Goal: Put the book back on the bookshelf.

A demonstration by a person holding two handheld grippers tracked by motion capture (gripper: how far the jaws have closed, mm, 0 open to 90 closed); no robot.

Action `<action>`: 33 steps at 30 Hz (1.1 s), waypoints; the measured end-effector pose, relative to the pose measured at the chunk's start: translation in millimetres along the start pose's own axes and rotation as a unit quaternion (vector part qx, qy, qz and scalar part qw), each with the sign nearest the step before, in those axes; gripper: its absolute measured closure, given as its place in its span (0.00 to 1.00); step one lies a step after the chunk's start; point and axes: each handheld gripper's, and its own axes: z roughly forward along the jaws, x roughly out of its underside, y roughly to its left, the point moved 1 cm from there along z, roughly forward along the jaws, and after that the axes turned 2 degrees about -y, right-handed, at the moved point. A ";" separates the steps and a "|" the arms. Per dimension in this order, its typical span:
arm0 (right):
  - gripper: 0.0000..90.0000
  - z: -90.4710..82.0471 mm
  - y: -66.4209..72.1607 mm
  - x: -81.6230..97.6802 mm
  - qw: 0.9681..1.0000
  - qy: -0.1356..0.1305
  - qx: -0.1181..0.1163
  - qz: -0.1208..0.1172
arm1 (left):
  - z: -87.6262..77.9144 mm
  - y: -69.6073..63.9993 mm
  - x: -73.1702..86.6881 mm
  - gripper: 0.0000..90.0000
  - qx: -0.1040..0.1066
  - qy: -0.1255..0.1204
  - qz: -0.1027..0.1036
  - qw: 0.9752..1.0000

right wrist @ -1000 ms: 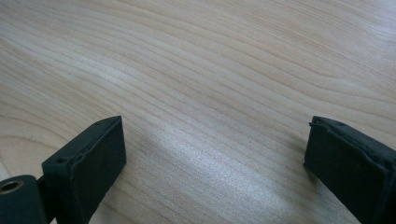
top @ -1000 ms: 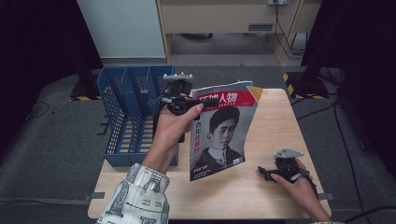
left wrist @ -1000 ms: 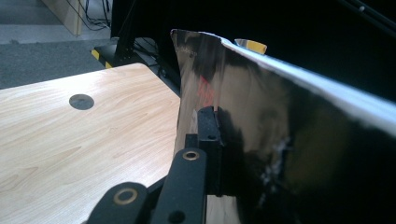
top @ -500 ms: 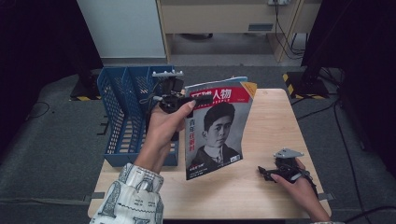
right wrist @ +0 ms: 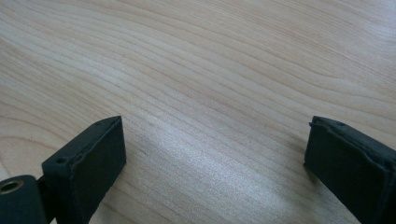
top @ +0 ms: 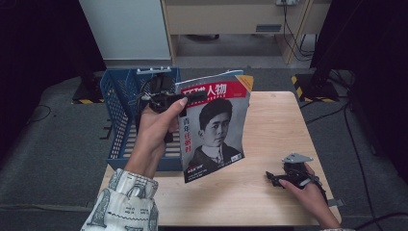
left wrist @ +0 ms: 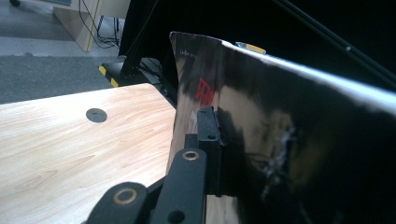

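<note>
A magazine [top: 215, 125] with a red title band and a black-and-white portrait hangs upright above the table's left part. My left gripper [top: 190, 97] is shut on its upper left edge. In the left gripper view a black pad [left wrist: 208, 140] presses on the glossy cover [left wrist: 280, 140], which curves off to the right. My right gripper [top: 270, 177] rests on the wooden table [top: 279, 125] at the front right, held by a hand. In the right gripper view its jaws stand wide apart over bare wood [right wrist: 210, 93], with nothing between them.
A blue plastic crate [top: 126, 115] stands against the table's left side, behind my left hand. A small dark round mark [left wrist: 96, 115] lies on the tabletop. Dark stands and cables are on the floor beyond the table.
My left hand has lifted the magazine and carried it leftward, toward the blue crate. The right gripper has stayed where it was.
</note>
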 end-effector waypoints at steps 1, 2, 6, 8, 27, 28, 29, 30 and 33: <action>0.06 -0.2 0.1 0.0 1.000 0.001 -0.001 0.001 | -1.0 -1.0 -0.8 0.96 0.000 0.000 0.002 1.000; 0.06 0.0 0.2 0.0 1.000 0.000 0.000 0.001 | -2.0 -1.4 -1.6 0.96 0.000 -0.001 0.002 1.000; 0.06 0.0 0.1 0.0 1.000 0.000 0.000 0.000 | -6.5 -2.9 -5.8 0.96 -0.001 -0.005 0.003 1.000; 0.06 0.0 0.2 0.0 1.000 0.001 0.000 0.001 | -9.5 -3.5 -8.1 0.96 -0.003 -0.007 0.005 1.000; 0.06 -0.1 0.1 0.0 1.000 0.001 0.000 0.001 | -46.0 6.5 -19.0 0.96 -0.027 -0.029 0.003 0.999; 0.06 -0.3 0.1 0.0 1.000 0.002 -0.001 0.001 | -47.7 7.3 -19.3 0.96 -0.028 -0.029 0.004 0.999; 0.06 -0.2 0.1 0.0 1.000 0.001 -0.001 0.001 | -47.7 7.3 -19.3 0.96 -0.028 -0.029 0.004 0.999; 0.06 0.0 0.1 0.0 1.000 0.000 0.000 0.001 | -51.0 9.0 -19.7 0.96 -0.031 -0.031 0.003 0.999; 0.06 0.0 0.1 0.0 1.000 0.000 0.000 0.001 | -54.6 11.3 -20.0 0.96 -0.032 -0.034 0.002 0.999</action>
